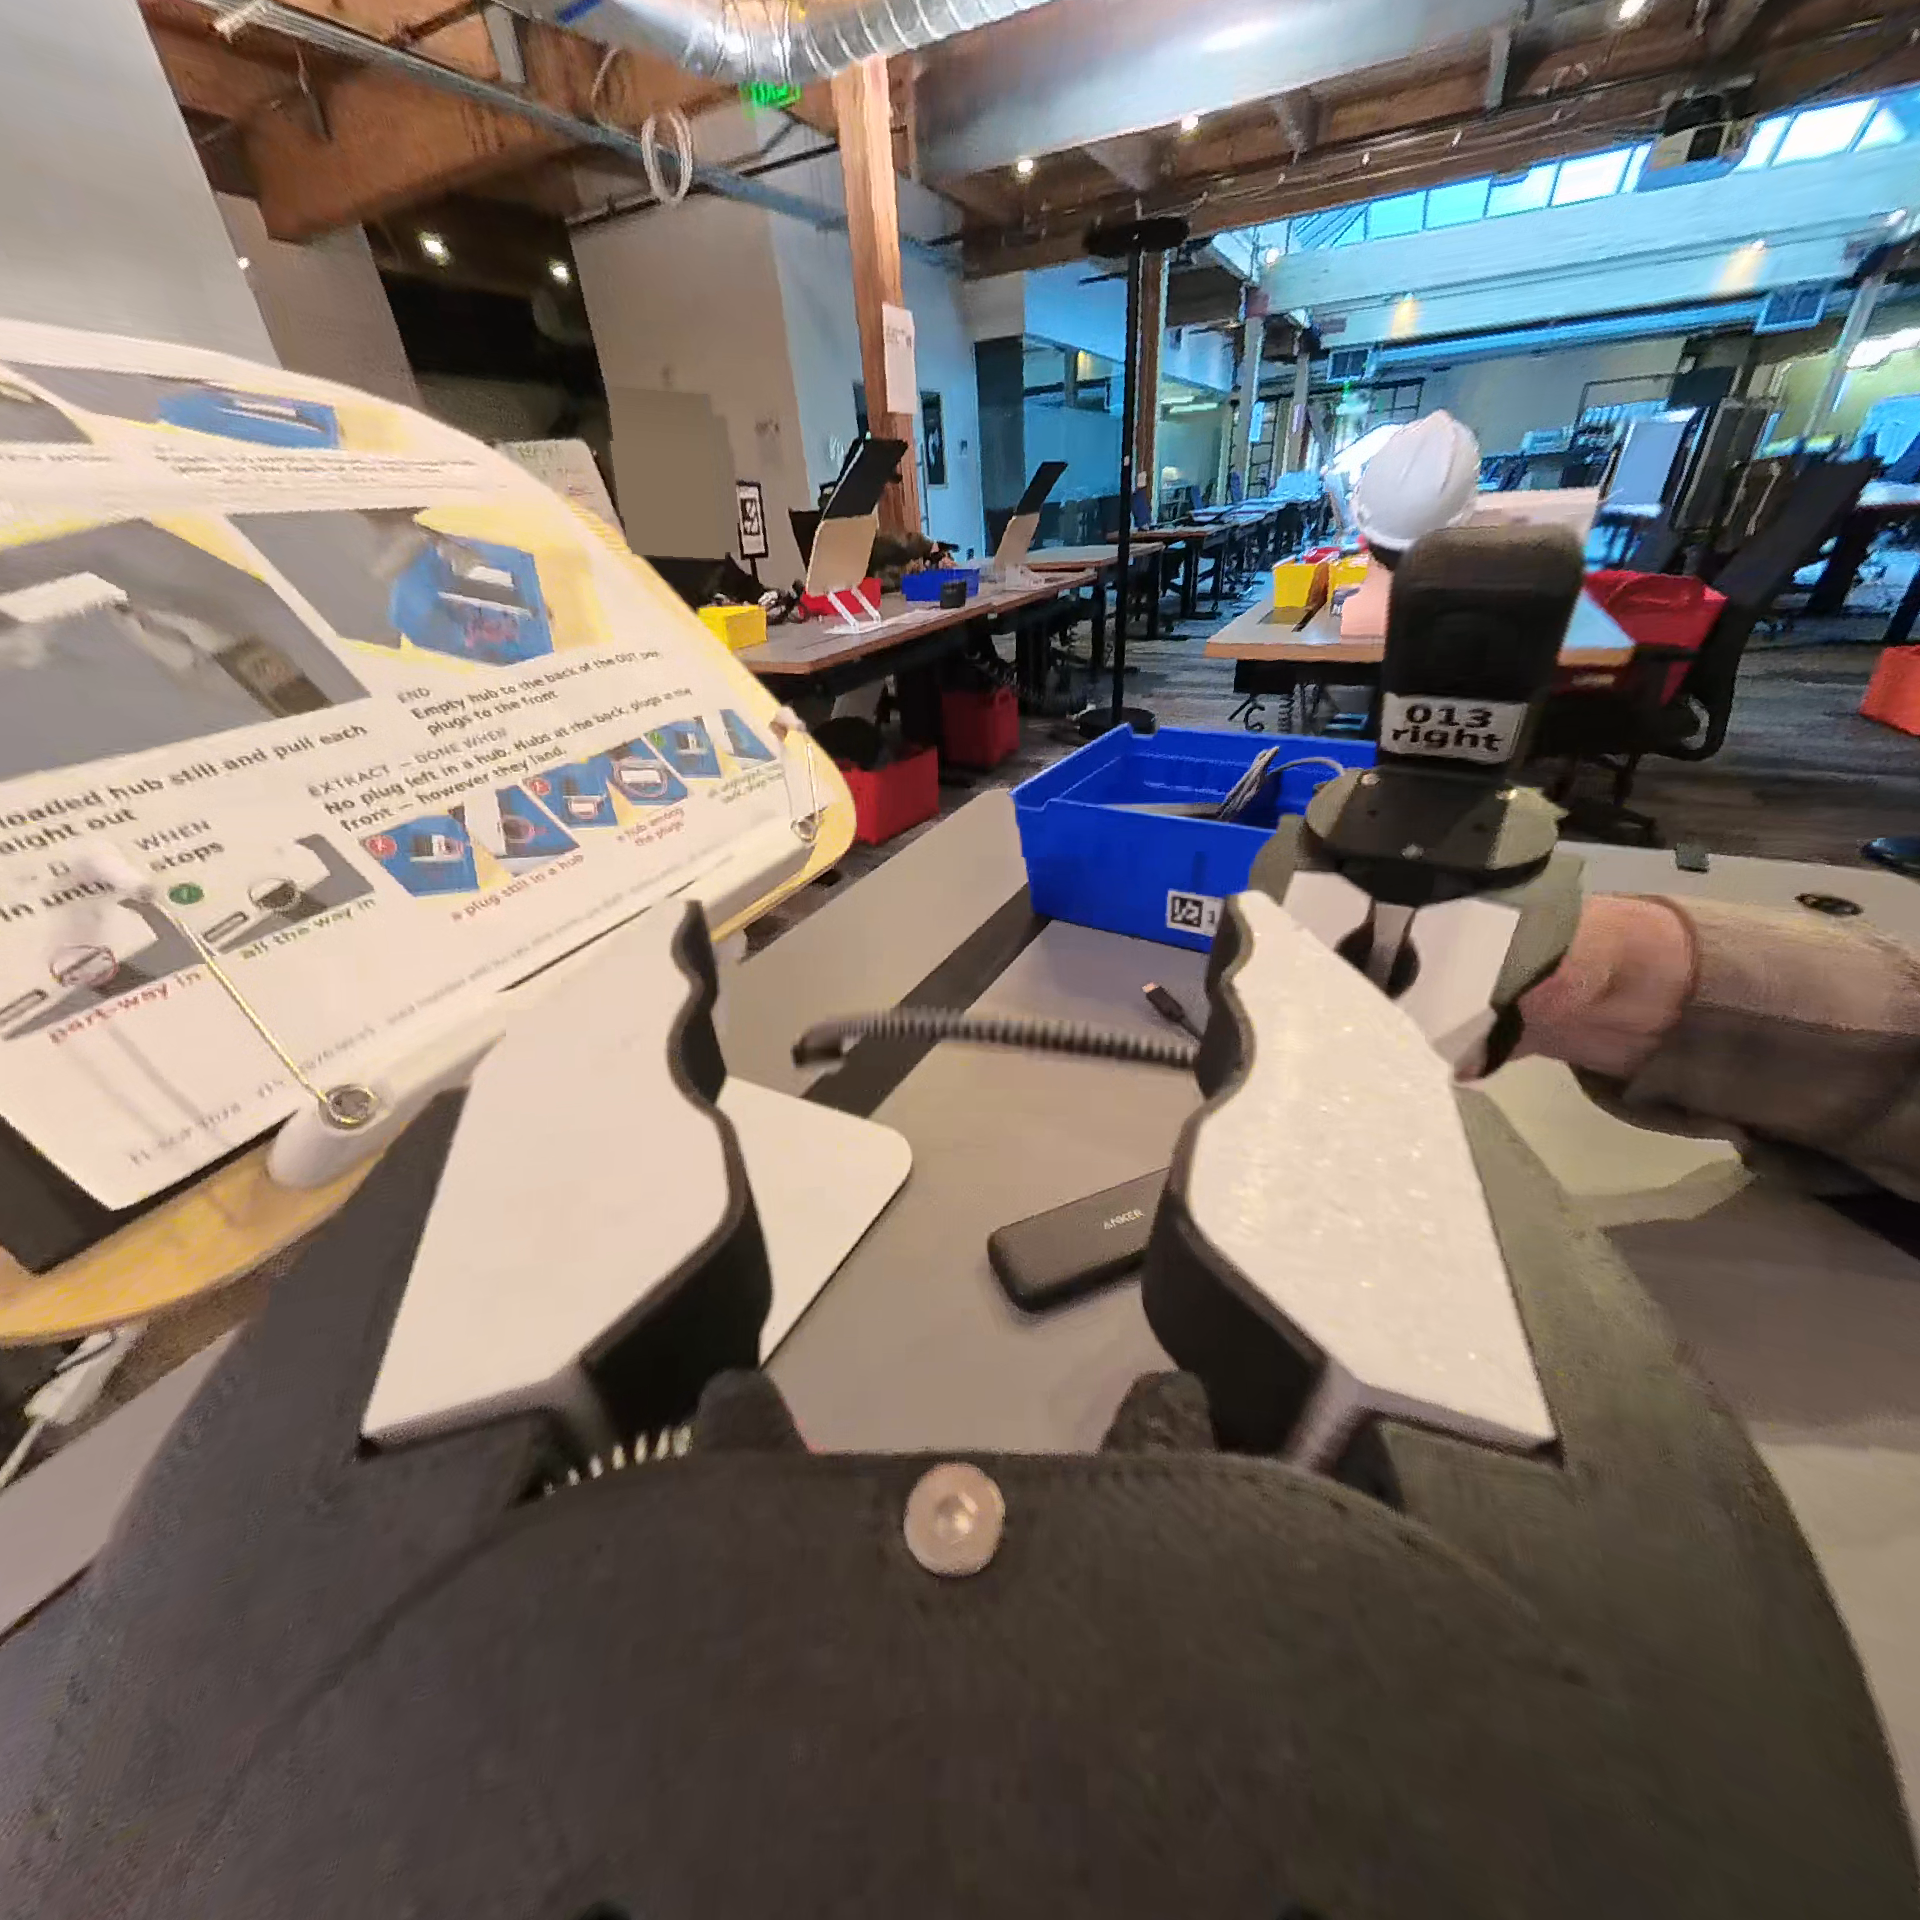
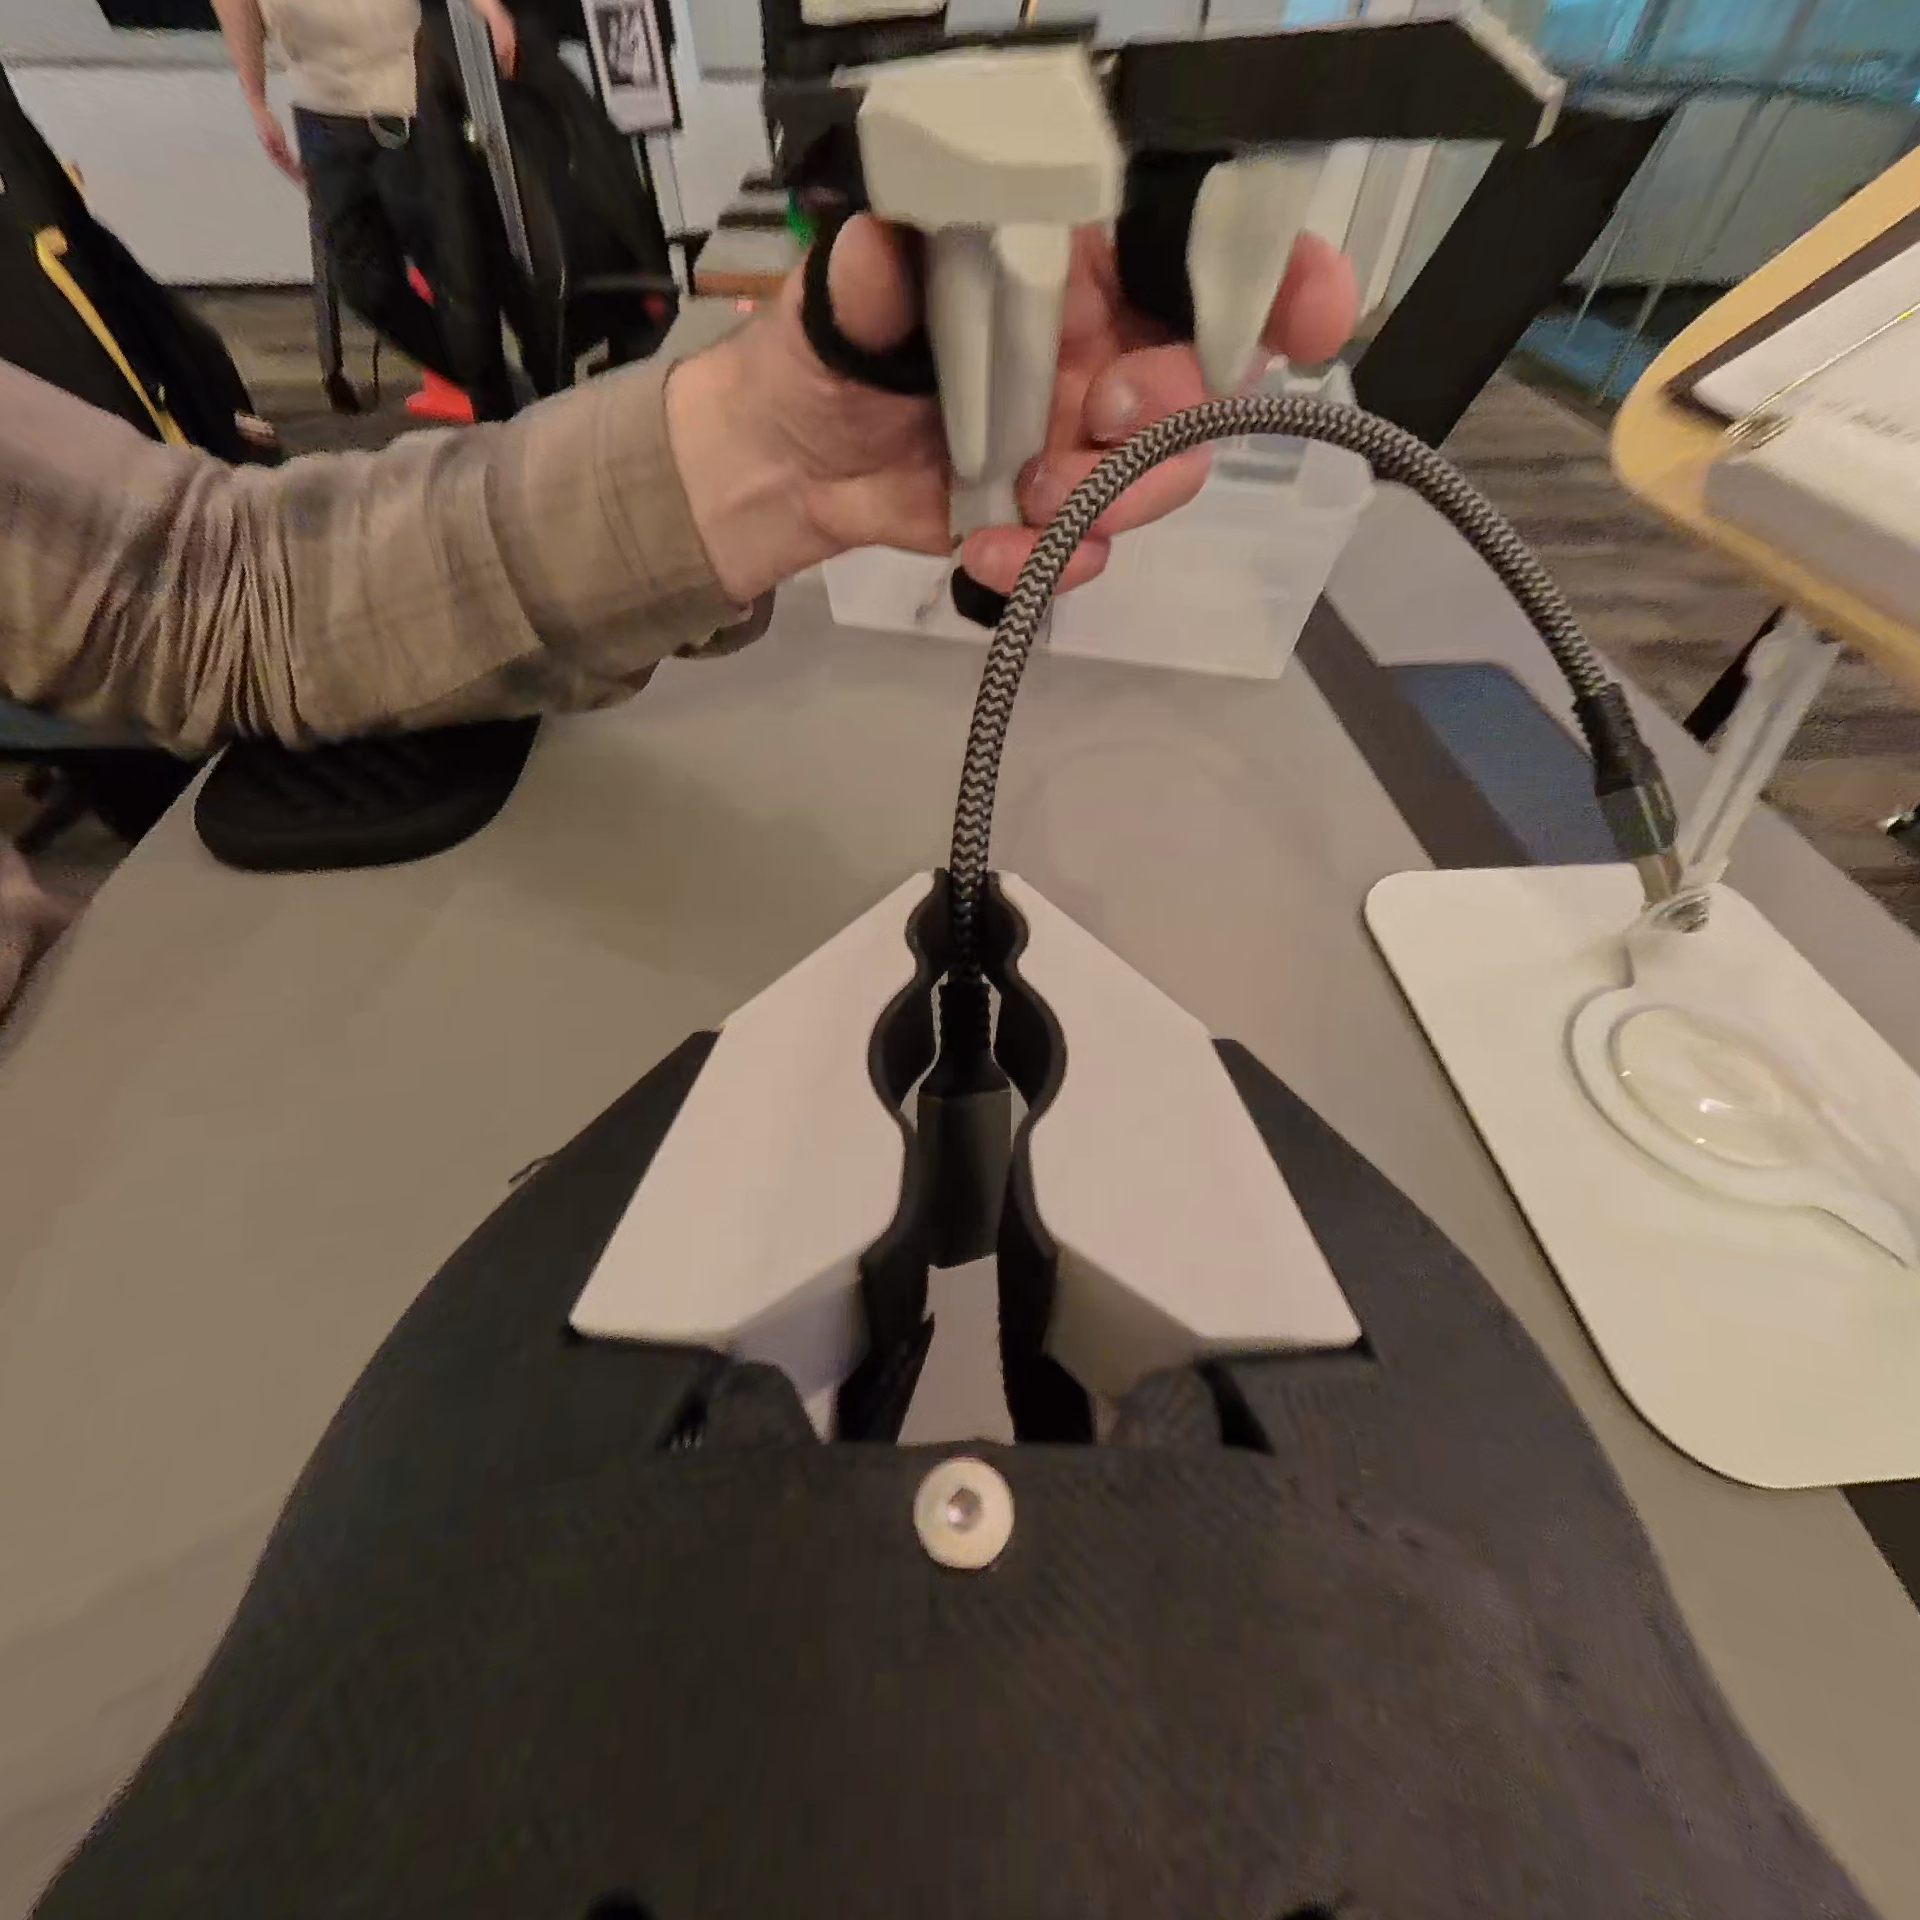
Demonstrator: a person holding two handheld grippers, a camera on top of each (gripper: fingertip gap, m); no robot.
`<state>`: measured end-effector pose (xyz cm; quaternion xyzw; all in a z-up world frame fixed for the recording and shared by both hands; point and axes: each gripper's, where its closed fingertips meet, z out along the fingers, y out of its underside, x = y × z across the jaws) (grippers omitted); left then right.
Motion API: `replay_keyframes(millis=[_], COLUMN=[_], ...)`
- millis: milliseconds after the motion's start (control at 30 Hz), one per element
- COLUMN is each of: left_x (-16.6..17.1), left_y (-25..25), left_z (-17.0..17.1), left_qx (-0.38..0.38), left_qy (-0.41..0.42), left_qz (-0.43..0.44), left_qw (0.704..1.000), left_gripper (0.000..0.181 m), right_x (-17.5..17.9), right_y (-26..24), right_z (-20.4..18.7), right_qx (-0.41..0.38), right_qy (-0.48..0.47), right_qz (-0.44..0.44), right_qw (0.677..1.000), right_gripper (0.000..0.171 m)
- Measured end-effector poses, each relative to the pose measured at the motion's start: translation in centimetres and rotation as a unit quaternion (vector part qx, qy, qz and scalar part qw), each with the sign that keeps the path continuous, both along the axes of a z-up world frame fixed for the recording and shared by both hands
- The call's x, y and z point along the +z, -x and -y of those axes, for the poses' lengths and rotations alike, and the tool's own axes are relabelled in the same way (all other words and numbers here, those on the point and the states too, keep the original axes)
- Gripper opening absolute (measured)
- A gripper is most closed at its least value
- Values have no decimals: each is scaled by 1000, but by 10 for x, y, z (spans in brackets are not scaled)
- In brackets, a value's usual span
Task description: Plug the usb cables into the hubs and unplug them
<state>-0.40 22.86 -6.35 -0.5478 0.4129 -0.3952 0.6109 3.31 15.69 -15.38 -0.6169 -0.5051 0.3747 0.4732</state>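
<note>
The right gripper (image 2: 964, 1049) was clamped on the braided grey-and-black usb cable (image 2: 997, 665) beside its plug, the left gripper (image 1: 961, 1049) gaped empty, and the slim black rectangular hub (image 1: 1070, 1236) lay at five o'clock between its fingers, so pinning the hub first looked wise.

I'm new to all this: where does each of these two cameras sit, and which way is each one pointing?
Left wrist view: sits on the left tool, open, looking across the grey table at a flat black hub and blue plastic bin; a sleeved hand holds the right tool.
Right wrist view: sits on the right tool, shut on a braided black-and-white usb cable, facing the other hand.
Shared: the cable, table and white stand base.
</note>
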Motion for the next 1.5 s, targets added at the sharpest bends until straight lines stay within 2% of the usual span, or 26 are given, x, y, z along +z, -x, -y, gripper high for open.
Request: replay_keyframes(millis=[200,300,367,533,800,1300,1500], left_x=[-12,-20,-21,-20,-21,-32,-30], left_y=[-21,-32,-36,-40,-48,-54,-51], left_z=[14,25,28,39,56,54,50], left_qx=[-16,-45,-58,-89,-130,-131,-129], left_qy=[-41,-38,-27,-28,-26,-2,13], left_qz=[-44,-53,-37,-18,-9,11,29], left_qw=[998,997,997,995,991,991,991], left_gripper=[116,121,118,105,71,23,16], right_x=[23,22,24,24,23,16,27], right_y=[0,5,8,8,5,0,-12], right_z=[7,15,18,20,14,-7,-13], right_qx=[18,39,46,51,35,-28,-61], right_qy=[-8,-12,-15,-15,-7,52,-2], right_qz=[-56,-61,-66,-63,-58,-44,-18], right_qw=[998,997,997,997,998,997,998], right_gripper=[2,2,2,2,2,2,10])
